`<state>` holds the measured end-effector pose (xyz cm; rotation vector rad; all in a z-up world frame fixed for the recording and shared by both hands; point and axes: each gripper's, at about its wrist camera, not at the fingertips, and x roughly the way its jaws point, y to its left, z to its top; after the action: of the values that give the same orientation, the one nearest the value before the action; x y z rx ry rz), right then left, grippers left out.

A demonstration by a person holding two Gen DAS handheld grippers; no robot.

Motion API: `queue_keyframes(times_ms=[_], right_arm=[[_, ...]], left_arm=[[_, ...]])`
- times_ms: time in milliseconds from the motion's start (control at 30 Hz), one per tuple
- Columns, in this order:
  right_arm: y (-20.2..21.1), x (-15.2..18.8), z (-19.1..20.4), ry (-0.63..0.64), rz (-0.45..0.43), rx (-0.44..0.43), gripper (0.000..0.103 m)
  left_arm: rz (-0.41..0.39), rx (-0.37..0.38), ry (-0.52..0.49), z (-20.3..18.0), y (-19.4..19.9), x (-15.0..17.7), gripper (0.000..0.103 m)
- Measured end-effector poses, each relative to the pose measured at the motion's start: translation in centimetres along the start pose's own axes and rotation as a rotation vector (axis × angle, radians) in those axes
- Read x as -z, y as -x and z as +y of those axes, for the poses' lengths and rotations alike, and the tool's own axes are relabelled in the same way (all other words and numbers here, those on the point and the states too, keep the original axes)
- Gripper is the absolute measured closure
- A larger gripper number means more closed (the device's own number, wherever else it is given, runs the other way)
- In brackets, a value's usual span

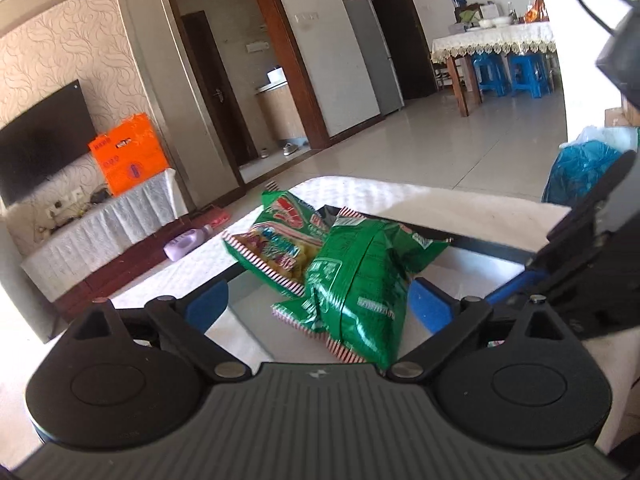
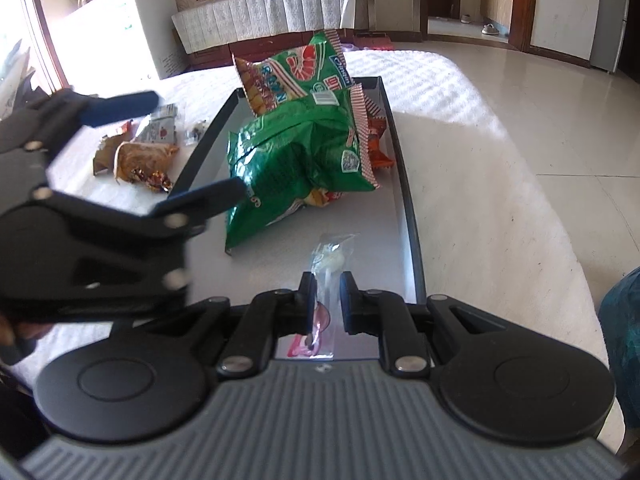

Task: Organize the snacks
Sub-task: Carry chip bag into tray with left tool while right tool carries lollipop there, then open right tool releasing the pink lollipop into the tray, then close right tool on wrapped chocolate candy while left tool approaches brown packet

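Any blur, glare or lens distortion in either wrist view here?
Right wrist view: the left gripper is motion-blurred, window glare washes out the left edge, sun patches dapple the tablecloth. Left wrist view: sharp green snack bags, fisheye bending of door frames, dark corners.

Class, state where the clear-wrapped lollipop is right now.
In the right wrist view, the lollipop lies low and central, clamped in the right hand-held gripper over the tray.
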<state>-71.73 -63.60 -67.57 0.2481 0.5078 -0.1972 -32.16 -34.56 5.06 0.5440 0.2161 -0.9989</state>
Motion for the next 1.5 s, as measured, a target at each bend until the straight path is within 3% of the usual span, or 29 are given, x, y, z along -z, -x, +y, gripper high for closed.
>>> queue_keyframes(times_ms=[267,533,833,1000,1200,1500], right_arm=[[-0.5,0.1,0.2,0.003,0.009,0.004,0.087],[-1.8,-1.1,0.4,0.04,-0.001,0.048,0.087],[-2.2,-1.9,0.1,0.018,-0.018,0.082,0.086],[0.0,-1.7,0.1,-0.013,-0.104,0.063,0.086],[1.6,-2.1,0.9,-0.061,-0.202,-0.033,0.085],[-0.3,-3.0,8.0,0.145,-0.178,-0.181,0.085]], left_arm=[[0.094,-0.017,-0.077,-1.2,4.6,1.4,0.004],[0.144,0.019,0.034,-0.1,7.5,2.0,0.004],[0.159,-0.023,0.088,2.4,8.2,2.9,0.004],[0.161,-0.063,0.122,4.7,9.0,3.5,0.004],[0.192,-0.12,0.142,7.8,10.1,5.1,0.004],[0.242,-0.219,0.208,11.9,10.9,7.2,0.004]])
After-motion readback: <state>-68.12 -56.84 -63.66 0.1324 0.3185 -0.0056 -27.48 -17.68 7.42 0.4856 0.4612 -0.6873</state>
